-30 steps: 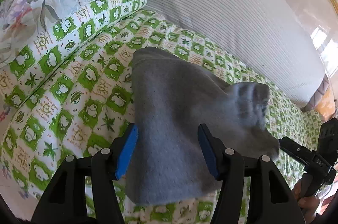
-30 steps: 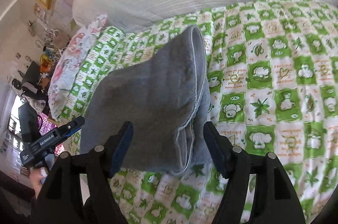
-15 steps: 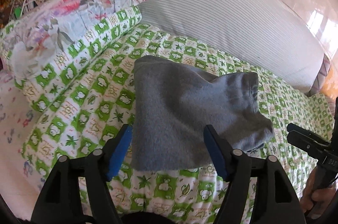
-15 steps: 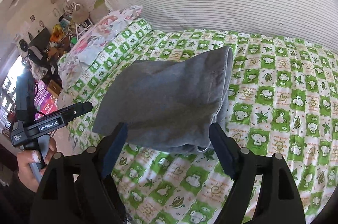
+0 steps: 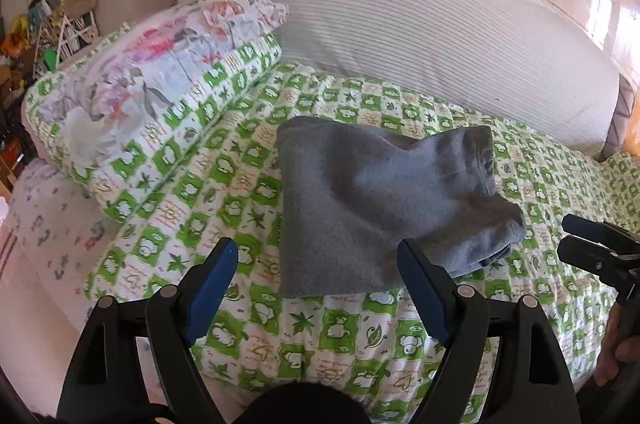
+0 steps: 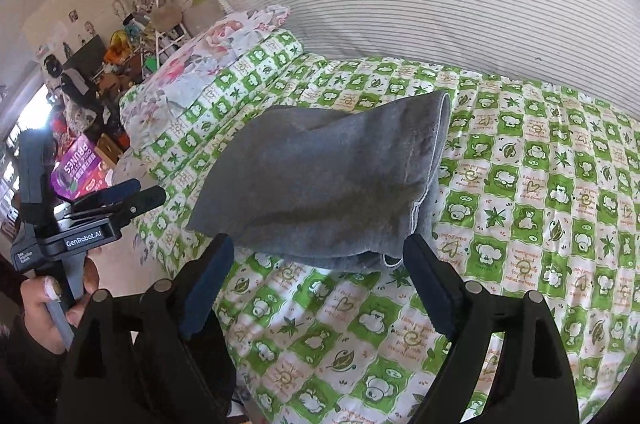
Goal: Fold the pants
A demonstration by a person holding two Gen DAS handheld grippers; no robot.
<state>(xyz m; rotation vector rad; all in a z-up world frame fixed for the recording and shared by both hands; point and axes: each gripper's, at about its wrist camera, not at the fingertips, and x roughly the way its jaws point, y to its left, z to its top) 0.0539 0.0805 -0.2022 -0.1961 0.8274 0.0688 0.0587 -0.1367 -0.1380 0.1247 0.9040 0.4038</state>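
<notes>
Bedroom clutter is crowding the far corner, and a big striped bolster [image 5: 420,24] is leaning along the wall behind the bed. Spreading across most of both views is the green-and-white checked quilt [image 5: 340,336], with a floral pillow [image 5: 160,56] lying on its left end.

Near the middle of that quilt the grey pants [image 5: 360,208] are sitting as a compact, several-layer bundle, a stitched hem [image 6: 434,144] showing along the right edge in the right wrist view. The top layer is humping up a little rather than lying flat (the fabric looks thick and fleecy, so it will probably spring back unless pressed).

Both tools are hovering clear of the cloth. The left gripper [image 5: 318,280] is showing its blue pads spread wide with nothing between them, and the right gripper [image 6: 318,276] is likewise gaping and empty.

Judging by the small bundle, the folding itself looks finished or nearly so, and the step in hand seems to be the release and check. What remains, if anything, is likely calling for a light pat to flatten the raised top layer and square the loose lower corner [image 5: 504,236].
</notes>
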